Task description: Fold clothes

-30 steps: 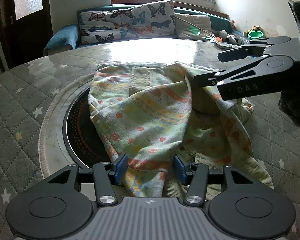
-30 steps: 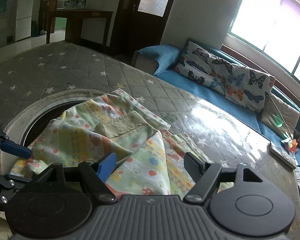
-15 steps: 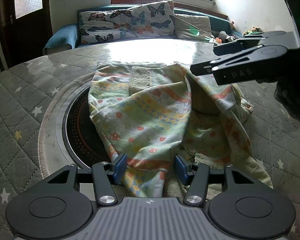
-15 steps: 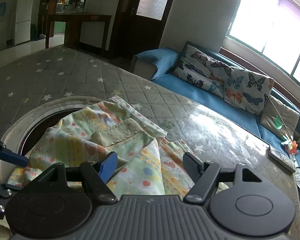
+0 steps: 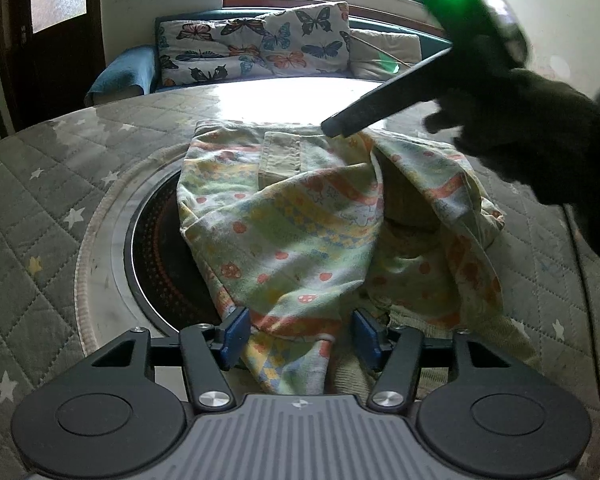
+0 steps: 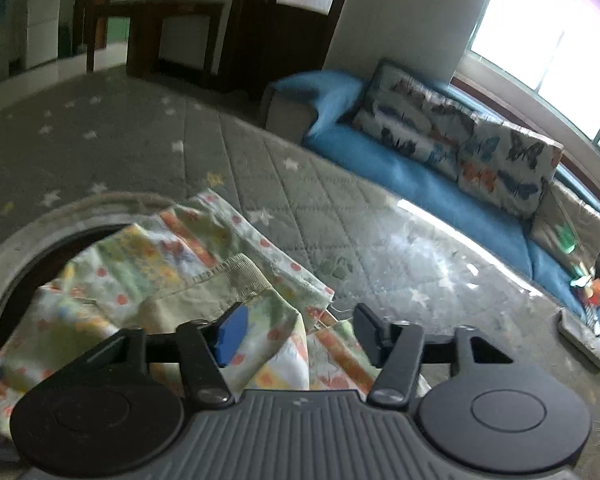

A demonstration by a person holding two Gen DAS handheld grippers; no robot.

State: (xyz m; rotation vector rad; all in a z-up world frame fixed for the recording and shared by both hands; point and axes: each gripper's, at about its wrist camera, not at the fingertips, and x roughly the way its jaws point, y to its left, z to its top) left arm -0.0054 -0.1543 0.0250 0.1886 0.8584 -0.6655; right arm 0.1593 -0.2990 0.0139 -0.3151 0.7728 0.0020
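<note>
A crumpled pastel garment (image 5: 300, 232) with red mushroom and stripe print lies on the round table, partly over a dark round inset (image 5: 160, 248). My left gripper (image 5: 300, 334) is open, its blue pads on either side of the garment's near hem. My right gripper (image 6: 296, 330) is open above the garment's far part (image 6: 188, 268), near its ribbed green cuff (image 6: 236, 276). In the left wrist view the right gripper (image 5: 380, 108) shows as a dark arm held by a gloved hand over the far edge of the cloth.
The table has a grey quilted star-print cover (image 5: 28, 208) under glossy plastic. A blue sofa with butterfly cushions (image 5: 268, 48) stands behind it. A remote control (image 6: 580, 336) lies near the table's far right edge. A dark door (image 6: 260, 20) is at the back.
My right gripper has risen and swung toward the far edge of the garment, and its view is blurred by motion. My left gripper and the cloth stay as they were.
</note>
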